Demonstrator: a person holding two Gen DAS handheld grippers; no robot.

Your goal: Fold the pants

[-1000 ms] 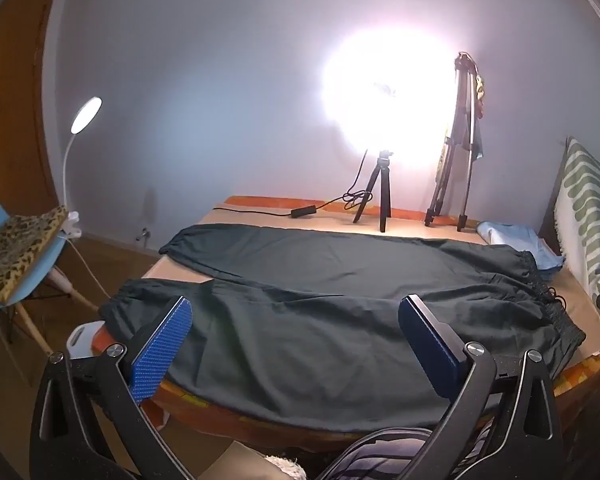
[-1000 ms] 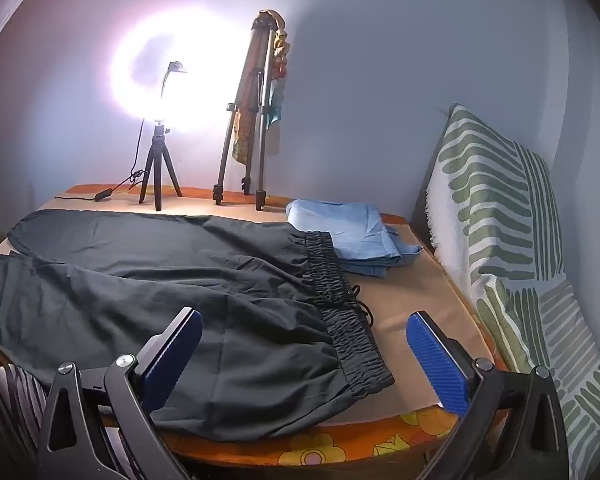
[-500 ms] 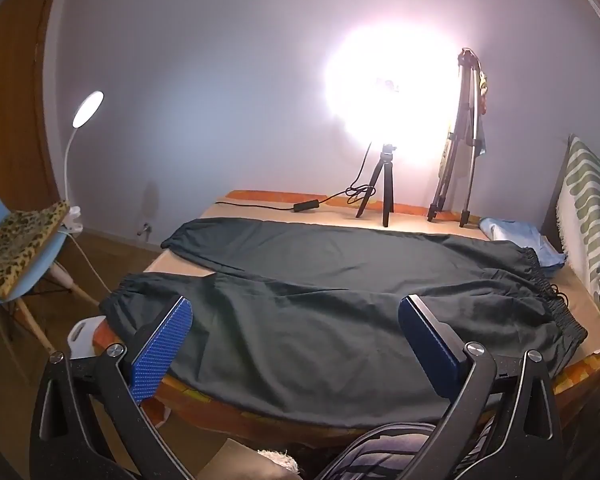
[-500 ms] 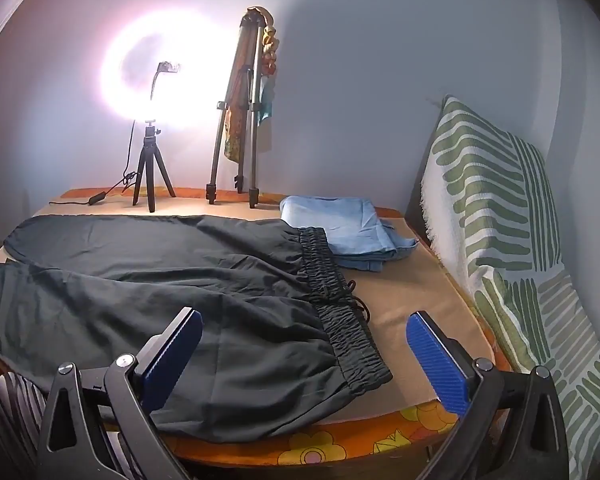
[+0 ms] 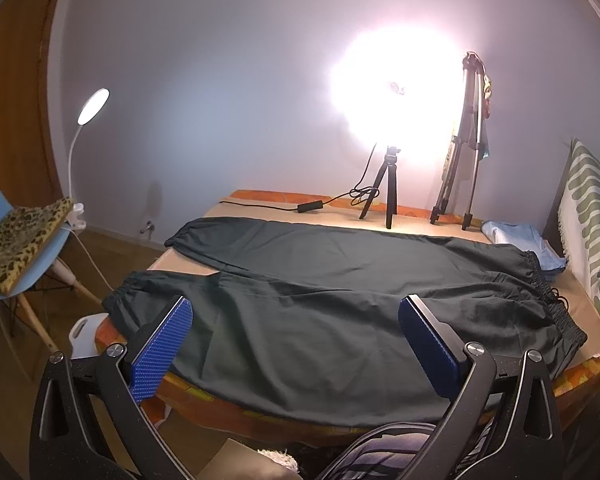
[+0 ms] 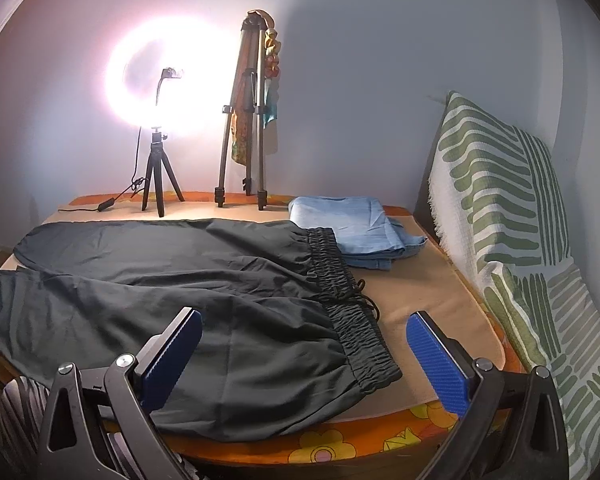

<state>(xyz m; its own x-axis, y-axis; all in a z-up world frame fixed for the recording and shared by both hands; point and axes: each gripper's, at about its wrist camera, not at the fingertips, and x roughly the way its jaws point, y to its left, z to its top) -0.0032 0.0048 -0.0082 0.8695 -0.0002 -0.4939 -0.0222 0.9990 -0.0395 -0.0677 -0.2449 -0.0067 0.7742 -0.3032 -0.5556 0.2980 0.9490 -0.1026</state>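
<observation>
Both grippers spread wide and empty, pants laid out flat and waiting.

I hold my left gripper (image 5: 296, 344) over the near leg of the dark green pants (image 5: 340, 300), jaws apart, nothing between them; my right gripper (image 6: 300, 348) hangs wide and empty too, near the elastic waistband (image 6: 352, 308). The pants lie spread on the table (image 6: 440, 312), legs side by side, cuffs to my left, waistband to my right, near edge draping over the table's front. The fabric looks thin, soft and limp, so I expect it to sag and slide when lifted. My best holds, I judge: the bunched waistband corner for the right, the gathered near cuff (image 5: 128, 292) for the left. The drawstring (image 6: 360, 296) could snag.
</observation>
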